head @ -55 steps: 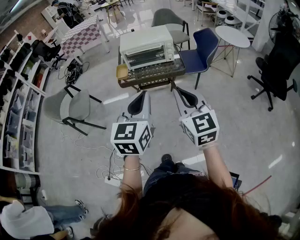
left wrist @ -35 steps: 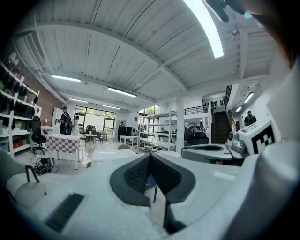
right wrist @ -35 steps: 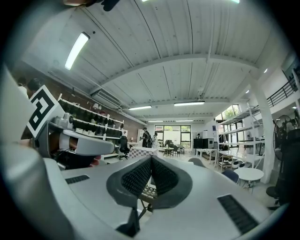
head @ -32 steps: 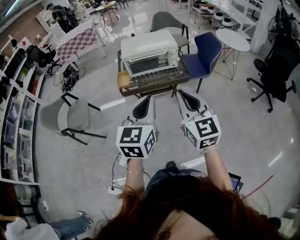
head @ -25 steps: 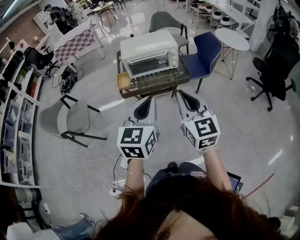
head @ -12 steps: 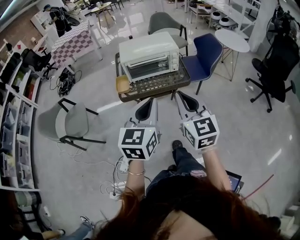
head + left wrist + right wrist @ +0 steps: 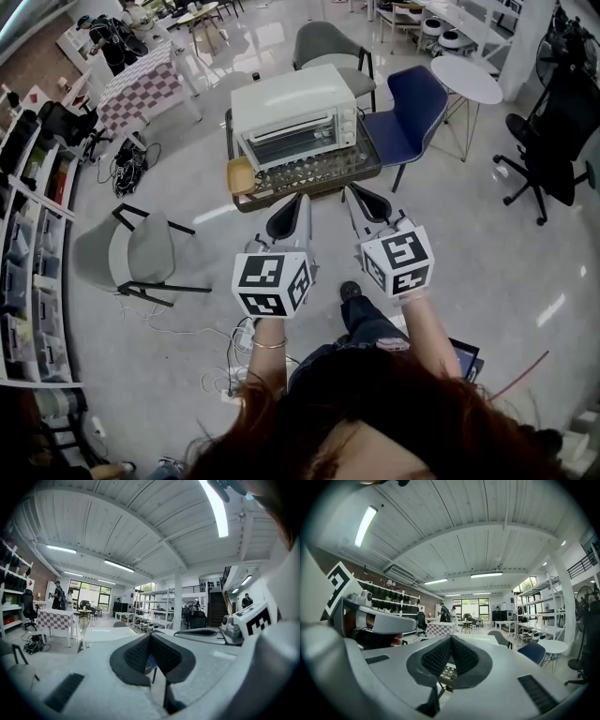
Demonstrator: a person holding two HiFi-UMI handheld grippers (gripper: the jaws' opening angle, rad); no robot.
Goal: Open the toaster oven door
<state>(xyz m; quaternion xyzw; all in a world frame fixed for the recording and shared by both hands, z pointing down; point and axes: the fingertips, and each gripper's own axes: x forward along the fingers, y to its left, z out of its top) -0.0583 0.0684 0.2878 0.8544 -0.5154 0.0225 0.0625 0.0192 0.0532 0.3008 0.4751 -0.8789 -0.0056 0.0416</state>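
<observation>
1. The white boxy toaster oven [image 7: 295, 111] stood along the far edge of the low mesh-topped desk [image 7: 328, 169], its glass door shut.
2. The left gripper [image 7: 298, 199] and the right gripper [image 7: 350, 192] hung by the desk's near edge, apart from the oven, both with fingers pressed together, holding nothing.

I can't read any word, brand or number in these views. The only printed signs I get are the black-and-white squares on the left marker cube [image 7: 270, 284] of the left gripper [image 7: 300, 199] and on the right marker cube [image 7: 397, 262] of the right gripper [image 7: 350, 189], and they are blocky patterns, not letters or digits. Any label on the front of the toaster oven [image 7: 292, 114] is too small for me to make out.
</observation>
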